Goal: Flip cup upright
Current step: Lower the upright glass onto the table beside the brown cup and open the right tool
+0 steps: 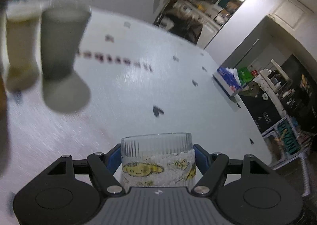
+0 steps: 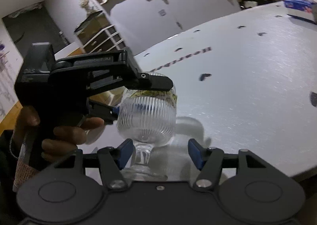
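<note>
A clear ribbed glass cup (image 1: 158, 157) with a white and yellow patterned band sits between the blue pads of my left gripper (image 1: 157, 155), which is shut on it. In the right wrist view the same cup (image 2: 147, 118) hangs above the white table (image 2: 247, 96), held by the left gripper (image 2: 138, 94) coming in from the left. A clear stemmed glass piece (image 2: 143, 157) stands just below the cup. My right gripper (image 2: 160, 152) is open, its blue pads (image 2: 195, 152) either side of that stem, touching nothing.
Two blurred tall cups, one grey (image 1: 63, 54) and one pale (image 1: 19, 46), stand at the far left of the table. A blue tissue box (image 1: 227, 81) sits at the table's right edge. The tablecloth (image 1: 138, 78) has dark printed marks.
</note>
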